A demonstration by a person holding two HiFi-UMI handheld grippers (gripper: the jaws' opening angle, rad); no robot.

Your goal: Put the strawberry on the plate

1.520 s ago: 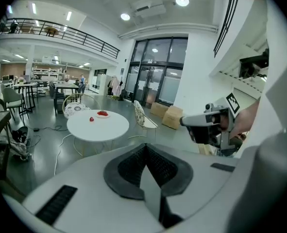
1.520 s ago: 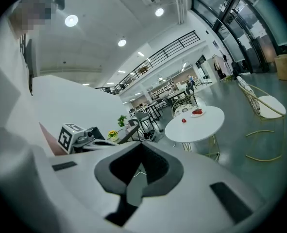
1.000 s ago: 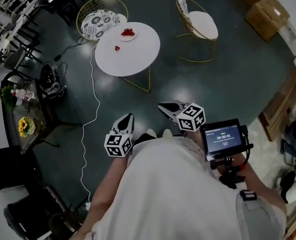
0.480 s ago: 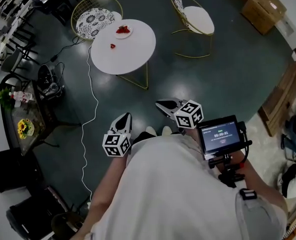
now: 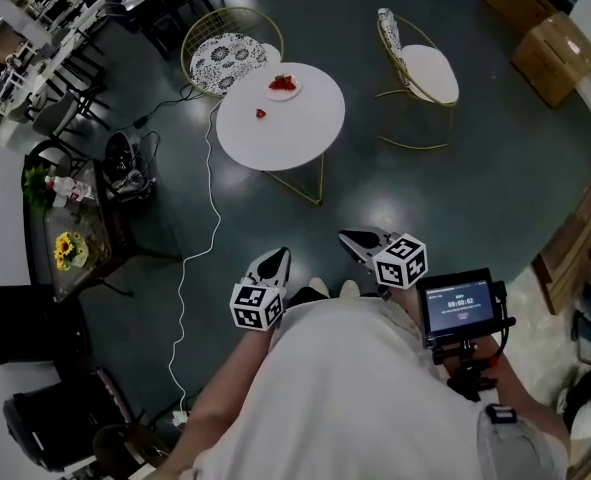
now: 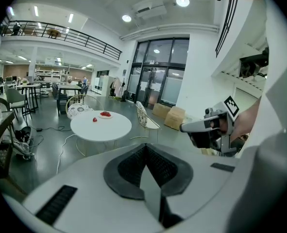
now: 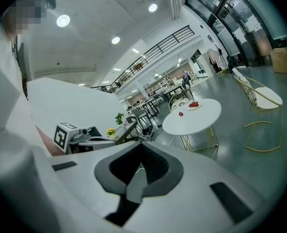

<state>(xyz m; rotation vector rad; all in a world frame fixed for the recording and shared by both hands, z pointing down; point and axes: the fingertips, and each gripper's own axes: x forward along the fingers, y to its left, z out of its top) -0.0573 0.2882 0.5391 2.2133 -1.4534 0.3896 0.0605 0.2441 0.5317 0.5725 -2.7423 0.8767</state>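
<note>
A lone red strawberry (image 5: 261, 114) lies on the round white table (image 5: 295, 138), well ahead of me across the dark floor. Just beyond it a small white plate (image 5: 284, 86) holds more red strawberries. Both grippers are held close to my body, far short of the table. My left gripper (image 5: 278, 257) is shut and empty, and so is my right gripper (image 5: 348, 236). From the left gripper view the strawberry (image 6: 94, 120) and plate (image 6: 105, 114) are distant past the closed left gripper (image 6: 145, 146). The right gripper view shows the strawberry (image 7: 180, 113) left of the plate (image 7: 194, 104), beyond the closed right gripper (image 7: 142, 145).
Two gold wire chairs (image 5: 228, 53) (image 5: 422, 68) stand by the table. A white cable (image 5: 197, 238) runs over the floor to its left. A dark side table with flowers (image 5: 67, 248) and black chairs (image 5: 20, 333) are at the left, cardboard boxes (image 5: 555, 43) at the far right.
The head view has shifted, so the table now sits a little further right and lower in the picture. Both grippers stay shut in front of my body.
</note>
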